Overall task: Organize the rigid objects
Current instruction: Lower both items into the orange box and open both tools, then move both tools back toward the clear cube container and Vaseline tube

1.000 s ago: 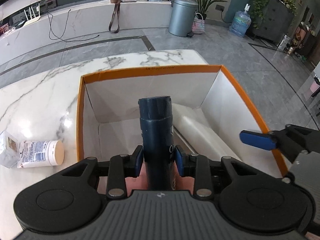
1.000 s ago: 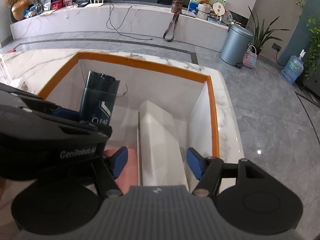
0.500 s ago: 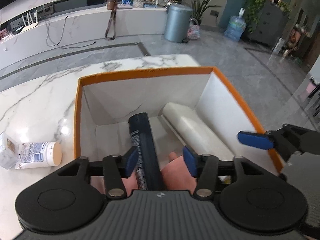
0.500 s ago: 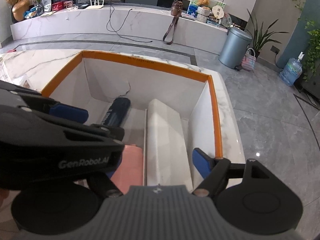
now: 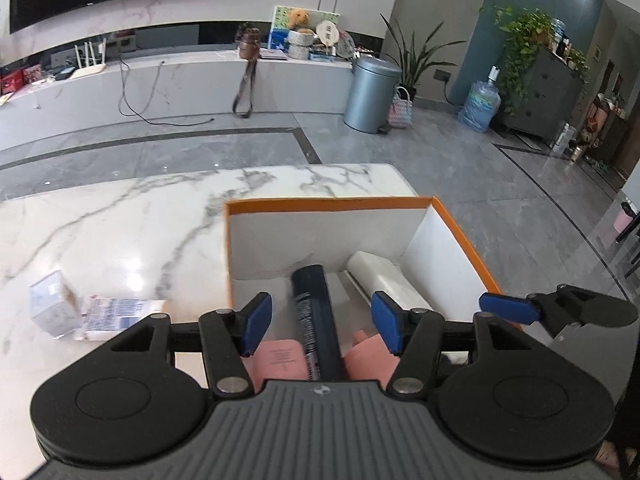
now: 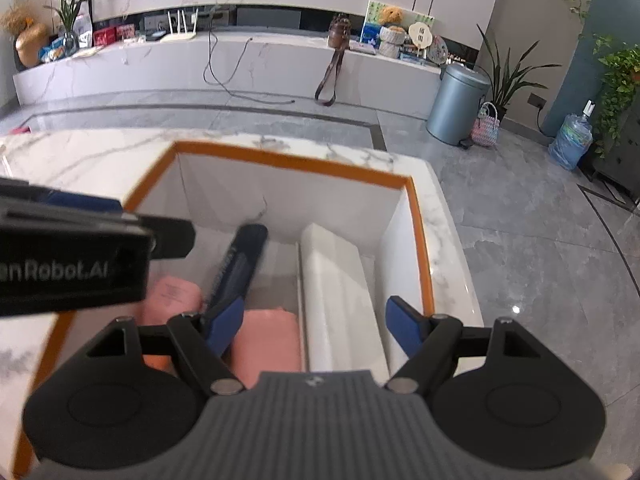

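Inside the orange-rimmed white cardboard box point(image 5: 460, 236) on the white marble table point(image 5: 120, 232), the dark blue cylindrical bottle point(image 5: 316, 320) lies flat, its length running toward the far wall. It rests over two pink packets point(image 6: 266, 344), with a white rectangular pack point(image 6: 340, 300) just beside it. Both the left tongs point(image 5: 320, 322) and the right tongs point(image 6: 316, 326) hover above the box, spread wide and pinching nothing. Out on the table, well apart from the box, lie a small clear carton point(image 5: 50, 308) and a white labelled tube point(image 5: 120, 314).
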The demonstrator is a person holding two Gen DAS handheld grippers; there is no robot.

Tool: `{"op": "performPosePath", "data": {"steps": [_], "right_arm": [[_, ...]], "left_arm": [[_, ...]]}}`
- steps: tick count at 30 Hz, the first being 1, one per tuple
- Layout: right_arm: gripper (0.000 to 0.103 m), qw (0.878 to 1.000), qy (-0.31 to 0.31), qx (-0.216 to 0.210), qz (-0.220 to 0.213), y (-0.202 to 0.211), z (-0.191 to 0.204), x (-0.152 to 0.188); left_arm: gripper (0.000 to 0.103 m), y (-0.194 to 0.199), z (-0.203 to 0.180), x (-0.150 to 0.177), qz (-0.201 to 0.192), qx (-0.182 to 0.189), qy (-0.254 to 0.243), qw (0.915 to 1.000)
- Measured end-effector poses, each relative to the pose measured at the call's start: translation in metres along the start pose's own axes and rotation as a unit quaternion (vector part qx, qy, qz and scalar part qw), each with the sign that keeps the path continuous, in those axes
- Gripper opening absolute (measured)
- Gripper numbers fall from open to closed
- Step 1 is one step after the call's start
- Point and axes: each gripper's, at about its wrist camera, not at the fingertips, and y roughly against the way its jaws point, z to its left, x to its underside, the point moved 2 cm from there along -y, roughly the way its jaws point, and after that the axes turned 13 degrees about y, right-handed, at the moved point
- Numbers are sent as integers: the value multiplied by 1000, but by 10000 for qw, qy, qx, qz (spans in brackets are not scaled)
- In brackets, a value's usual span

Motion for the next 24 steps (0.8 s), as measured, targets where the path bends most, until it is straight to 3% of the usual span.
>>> {"op": "performPosePath", "data": {"steps": [12, 24], "right_arm": [[78, 9981, 275, -297, -460, 39, 56, -28], [81, 9912, 661, -953, -633, 43, 140, -45]], "left_arm": [[70, 44, 43, -5, -440, -281, 141, 9985], [70, 61, 135, 6, -414, -764, 566, 9946]]}}
